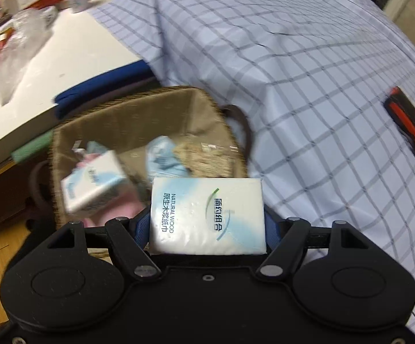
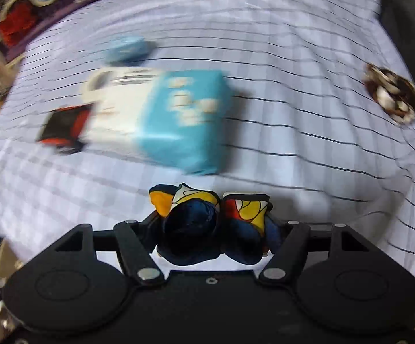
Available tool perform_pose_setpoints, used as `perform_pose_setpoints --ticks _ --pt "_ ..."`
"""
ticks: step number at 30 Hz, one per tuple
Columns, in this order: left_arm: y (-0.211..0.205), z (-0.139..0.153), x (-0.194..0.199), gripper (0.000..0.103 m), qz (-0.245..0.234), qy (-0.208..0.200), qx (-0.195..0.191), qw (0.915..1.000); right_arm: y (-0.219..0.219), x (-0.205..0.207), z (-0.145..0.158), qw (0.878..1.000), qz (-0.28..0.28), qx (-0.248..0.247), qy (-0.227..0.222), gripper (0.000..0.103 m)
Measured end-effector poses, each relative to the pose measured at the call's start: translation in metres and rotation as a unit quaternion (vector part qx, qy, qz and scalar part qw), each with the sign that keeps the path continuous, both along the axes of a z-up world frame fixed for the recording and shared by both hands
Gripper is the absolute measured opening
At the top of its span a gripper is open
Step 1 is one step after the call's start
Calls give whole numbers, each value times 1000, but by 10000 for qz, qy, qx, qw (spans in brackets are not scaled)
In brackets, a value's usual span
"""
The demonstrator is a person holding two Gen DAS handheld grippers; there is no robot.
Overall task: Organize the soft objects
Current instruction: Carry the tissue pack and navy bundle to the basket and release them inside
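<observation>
Left gripper (image 1: 207, 215) clamped on a white tissue pack (image 1: 207, 215), pack upright between the jaws, pale blue swirl and dark print on its face. Woven basket (image 1: 138, 106) just beyond at 11 o'clock, beside the checked cloth (image 1: 322, 86). Already inside: another tissue pack (image 1: 95, 183), tilted, plus something pale blue and something pink. To do well: carry pack over the open space at the basket's right half, lower past the rim before letting go, avoid the dark handle (image 1: 241, 120). Right gripper (image 2: 214, 223) closed around a bundled multicoloured fabric piece (image 2: 207, 215), navy, yellow, red and white. Ahead at 11 o'clock on the cloth, a blurred blue-and-white soft package (image 2: 161, 114), probably next for the basket.
</observation>
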State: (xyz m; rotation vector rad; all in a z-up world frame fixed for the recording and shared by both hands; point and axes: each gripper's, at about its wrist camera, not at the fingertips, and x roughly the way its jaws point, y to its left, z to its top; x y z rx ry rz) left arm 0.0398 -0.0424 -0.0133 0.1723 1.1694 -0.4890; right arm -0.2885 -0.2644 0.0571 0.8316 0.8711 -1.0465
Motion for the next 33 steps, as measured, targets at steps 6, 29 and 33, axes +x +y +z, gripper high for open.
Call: perform_pose_setpoints --ticks 6,29,33 --pt "32 -11 24 69 510 126 -2 9986 52 85 19 9892 1415 -140 -352 69" --pt "49 -34 121 78 834 187 68 9963 169 337 -9 9169 3952 -116 -547 77" --pt "50 -38 119 78 869 216 139 9959 164 335 -12 9213 3852 -171 -499 77"
